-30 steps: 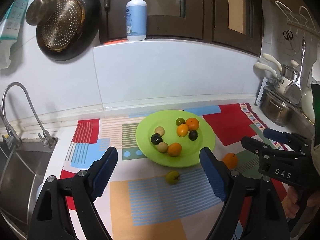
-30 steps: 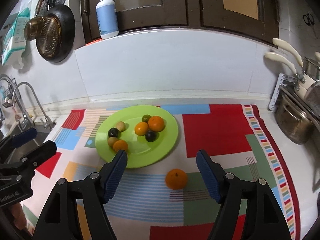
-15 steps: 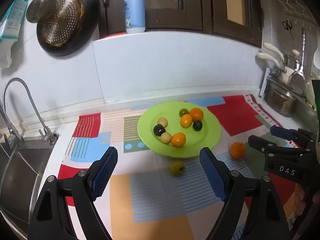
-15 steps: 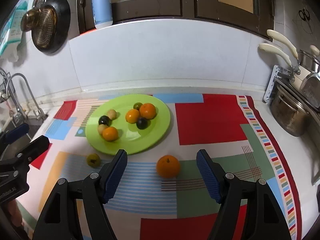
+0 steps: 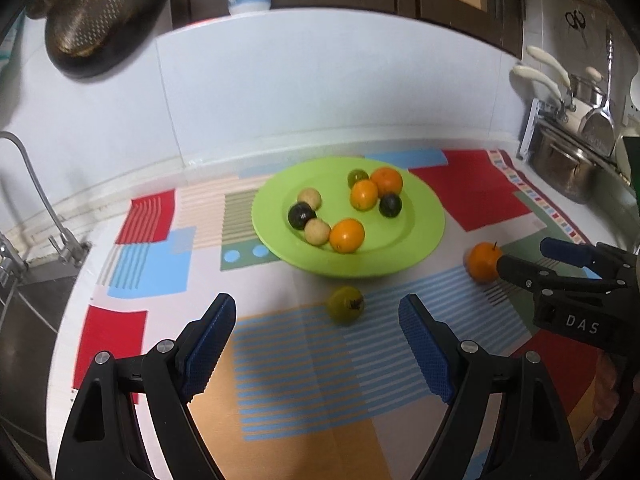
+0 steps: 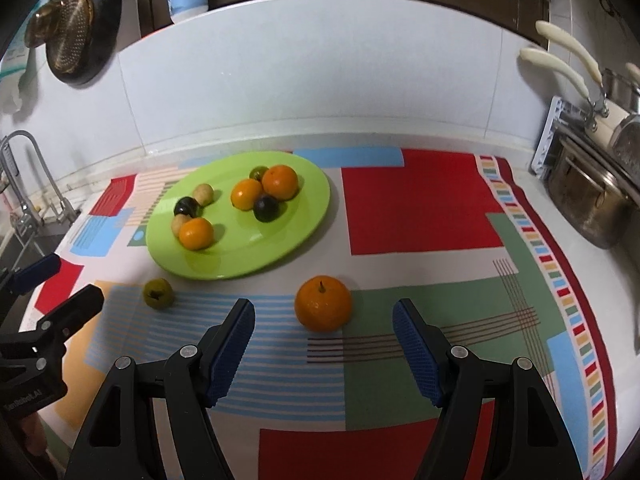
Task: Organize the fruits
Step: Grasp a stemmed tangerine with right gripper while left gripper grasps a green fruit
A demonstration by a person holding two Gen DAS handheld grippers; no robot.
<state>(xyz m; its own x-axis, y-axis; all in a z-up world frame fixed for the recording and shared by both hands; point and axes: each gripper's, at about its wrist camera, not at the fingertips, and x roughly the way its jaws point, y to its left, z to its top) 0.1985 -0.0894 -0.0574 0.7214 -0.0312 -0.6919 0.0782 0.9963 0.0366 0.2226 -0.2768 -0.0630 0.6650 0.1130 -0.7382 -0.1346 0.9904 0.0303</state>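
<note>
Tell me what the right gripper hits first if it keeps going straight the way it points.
Most likely the orange on the cloth. It lies just ahead of the open right gripper, about centred between the fingers. Depth is unclear, so the gripper could meet the cloth just short of it instead.

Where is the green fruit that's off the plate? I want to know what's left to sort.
The green fruit lies on the mat just in front of the plate, left of the loose orange.

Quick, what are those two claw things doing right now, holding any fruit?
Left gripper: open, holding nothing; the green fruit lies ahead.
Right gripper: open, holding nothing; the orange lies ahead.
</note>
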